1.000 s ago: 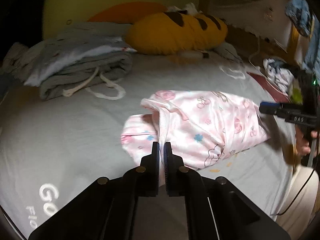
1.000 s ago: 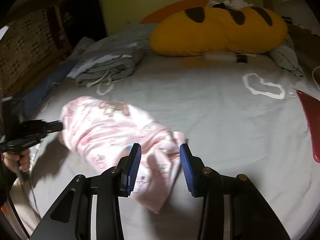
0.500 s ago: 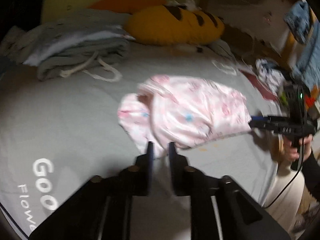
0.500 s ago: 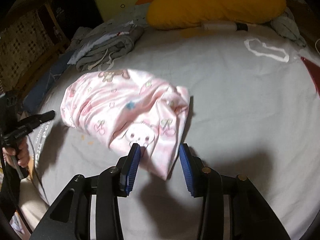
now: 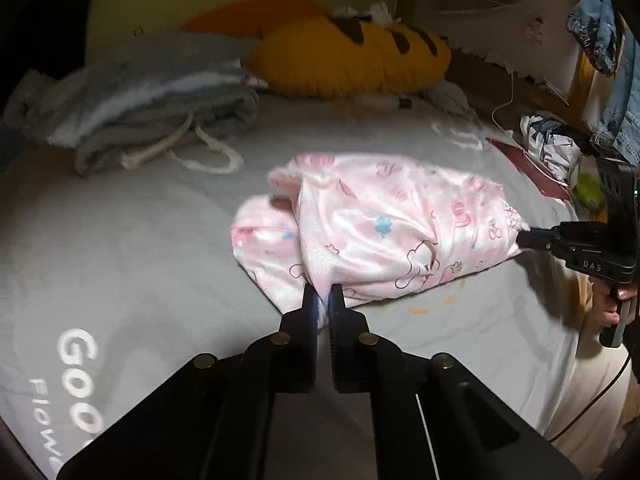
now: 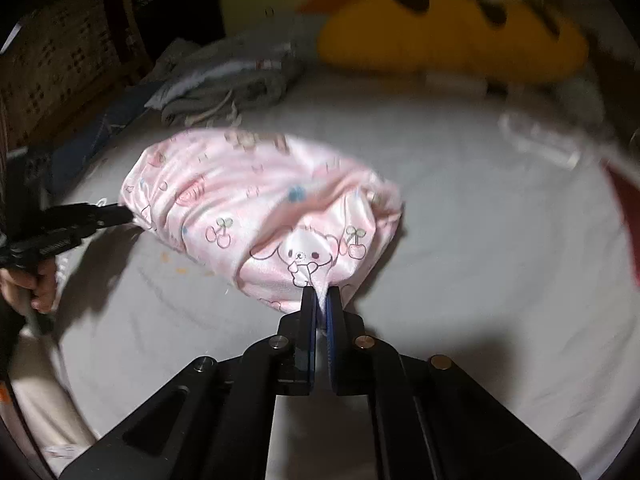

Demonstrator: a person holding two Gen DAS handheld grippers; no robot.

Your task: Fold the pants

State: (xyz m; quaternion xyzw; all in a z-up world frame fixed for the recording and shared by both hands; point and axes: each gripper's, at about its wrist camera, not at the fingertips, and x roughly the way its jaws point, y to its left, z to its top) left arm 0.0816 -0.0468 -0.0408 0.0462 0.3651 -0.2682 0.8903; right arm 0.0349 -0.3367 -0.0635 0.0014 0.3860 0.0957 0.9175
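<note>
A: Left wrist view, surroundings: grey folded clothes (image 5: pixel 152 120) upper left; yellow pillow (image 5: pixel 352 60) top centre; clothes heap (image 5: pixel 556 148) at right edge; grey bedsheet (image 5: pixel 120 248) bearing white lettering at lower left.

B: Task item?

A: Pink pants (image 5: pixel 384 236), bunched, centre of frame, on the sheet. Left gripper (image 5: pixel 323 300) pinched shut on their near edge. Right gripper (image 5: pixel 528 239) enters from the right, its tip at the pants' far corner.

B: Right wrist view?

A: Right gripper (image 6: pixel 320 300) clamped on the cloth beside the printed bunny; left gripper (image 6: pixel 120 214) at the left edge.

B: Change since a second ago?

A: Right fingers stood apart then; now together on the fabric.
</note>
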